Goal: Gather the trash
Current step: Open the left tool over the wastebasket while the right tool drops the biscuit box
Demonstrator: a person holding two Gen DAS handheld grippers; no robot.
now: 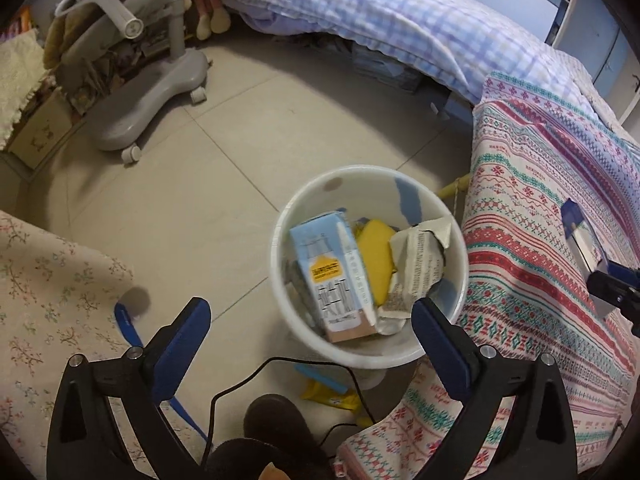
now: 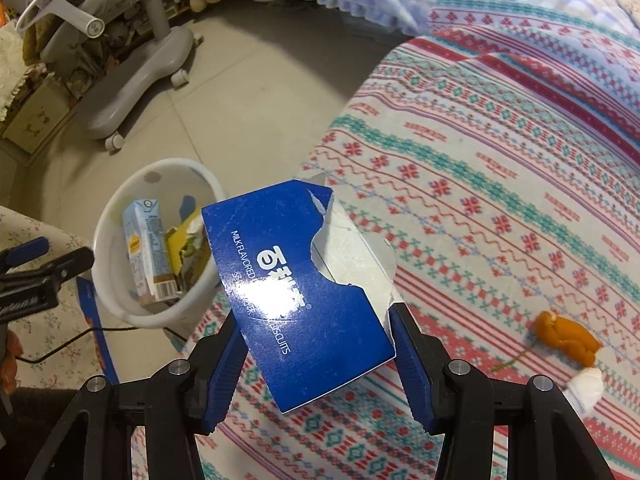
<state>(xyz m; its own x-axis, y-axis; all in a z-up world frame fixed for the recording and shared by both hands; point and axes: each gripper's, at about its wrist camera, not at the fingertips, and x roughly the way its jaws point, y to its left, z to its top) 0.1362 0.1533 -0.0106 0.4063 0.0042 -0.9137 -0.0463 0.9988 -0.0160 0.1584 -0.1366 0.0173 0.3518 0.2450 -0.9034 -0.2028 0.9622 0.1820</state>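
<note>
Right gripper [image 2: 316, 336] clamps a torn blue biscuit box [image 2: 304, 300] beside the white bin [image 2: 120, 216] for dropping; left gripper [image 1: 312, 320], released, hangs empty above it

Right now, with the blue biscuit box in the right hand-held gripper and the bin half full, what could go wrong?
1. The torn blue cardboard biscuit box is pinched by its edges in the right hand-held gripper over the patterned bedspread, short of the round white plastic bin; it may slip.
2. The bin holds an upright pale-blue milk carton and crumpled newspaper; the box could catch on them.
3. The black cable on the floor could snag.
</note>
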